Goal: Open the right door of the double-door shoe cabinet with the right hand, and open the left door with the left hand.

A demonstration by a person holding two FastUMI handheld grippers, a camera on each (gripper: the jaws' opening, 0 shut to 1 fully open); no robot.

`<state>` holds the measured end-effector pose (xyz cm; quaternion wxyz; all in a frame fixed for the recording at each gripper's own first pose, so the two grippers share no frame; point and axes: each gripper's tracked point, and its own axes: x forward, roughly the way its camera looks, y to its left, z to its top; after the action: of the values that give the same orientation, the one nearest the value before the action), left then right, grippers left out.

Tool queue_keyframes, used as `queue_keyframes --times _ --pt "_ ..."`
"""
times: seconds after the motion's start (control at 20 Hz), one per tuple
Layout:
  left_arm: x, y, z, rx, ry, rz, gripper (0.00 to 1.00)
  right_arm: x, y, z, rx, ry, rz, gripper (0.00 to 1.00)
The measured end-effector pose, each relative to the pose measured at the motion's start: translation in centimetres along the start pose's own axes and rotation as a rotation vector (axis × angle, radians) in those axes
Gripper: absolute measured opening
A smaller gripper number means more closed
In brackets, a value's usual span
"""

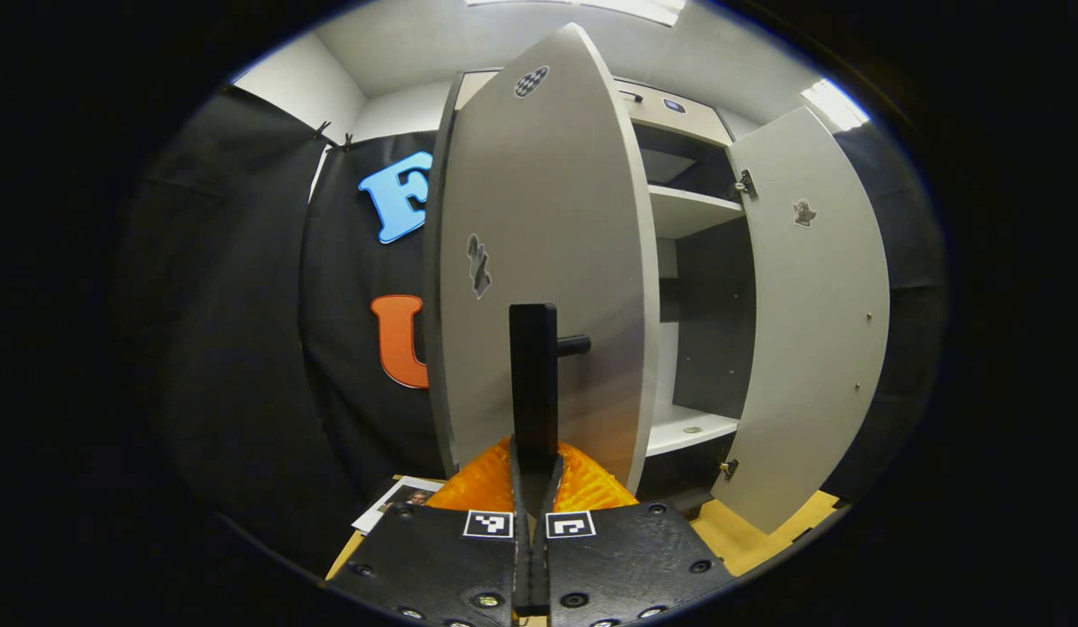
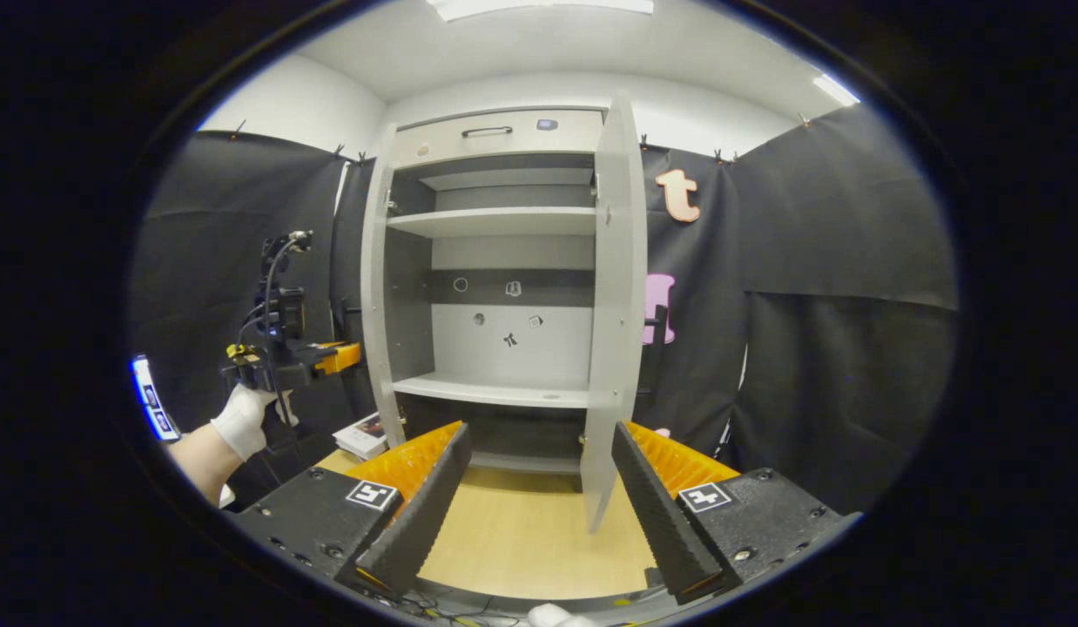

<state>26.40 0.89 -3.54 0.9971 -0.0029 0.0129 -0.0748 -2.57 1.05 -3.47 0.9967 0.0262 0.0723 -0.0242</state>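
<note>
We see left gripper fingers pinching the upright left door handle; right gripper fingers spread, right door edge-on between them.

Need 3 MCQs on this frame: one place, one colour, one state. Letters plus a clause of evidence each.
1. Where does the left gripper hold?
A. the left door's black handle
B. the top drawer's handle
C. a shelf edge

2. What colour is the left door?
A. black
B. light grey
C. orange

3. How stands the right gripper?
A. shut on the right door
B. shut on nothing
C. open, holding nothing

Answers:
1 A, the left gripper view has both fingers pressed together on the black handle.
2 B, its panel is light grey.
3 C, its fingers are spread wide, with the right door standing open beyond them.
</note>
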Motion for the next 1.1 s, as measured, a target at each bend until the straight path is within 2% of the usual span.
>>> queue_keyframes --times 0.1,0.15,0.2,0.55,0.6,0.65,0.85,0.95,1.1 --pt "-0.9 1.2 0.0 -0.004 -0.003 0.003 0.00 0.2 0.8 0.1 0.003 0.000 0.013 1.00" --pt "-1.2 2.3 -0.2 0.007 -0.003 0.010 0.08 0.2 1.3 0.1 -0.001 0.000 0.020 1.00" --pt "-1.6 3.2 -0.2 0.014 -0.004 0.019 0.00 0.3 1.8 0.1 -0.005 0.000 0.027 1.00" --pt "-2.3 9.7 0.0 0.035 -0.023 0.077 0.00 0.6 4.2 -0.2 -0.010 0.008 0.060 1.00" --pt "-2.3 10.2 -0.2 -0.001 -0.021 0.058 0.09 0.8 4.4 -0.3 -0.008 0.010 0.062 1.00" --pt "-2.4 10.4 -0.1 -0.018 -0.024 0.044 0.00 1.0 4.5 -0.3 -0.006 0.013 0.062 1.00" --pt "-2.4 10.5 -0.2 0.020 -0.019 0.031 0.00 1.1 4.9 -0.1 -0.006 0.016 0.059 1.00" --pt "-2.5 10.5 -0.3 0.003 -0.012 0.030 0.00 0.9 5.0 0.0 -0.009 0.010 0.057 1.00" --pt "-3.6 10.9 -0.3 0.009 -0.002 0.058 0.00 0.5 4.8 0.2 -0.009 0.003 0.051 1.00"
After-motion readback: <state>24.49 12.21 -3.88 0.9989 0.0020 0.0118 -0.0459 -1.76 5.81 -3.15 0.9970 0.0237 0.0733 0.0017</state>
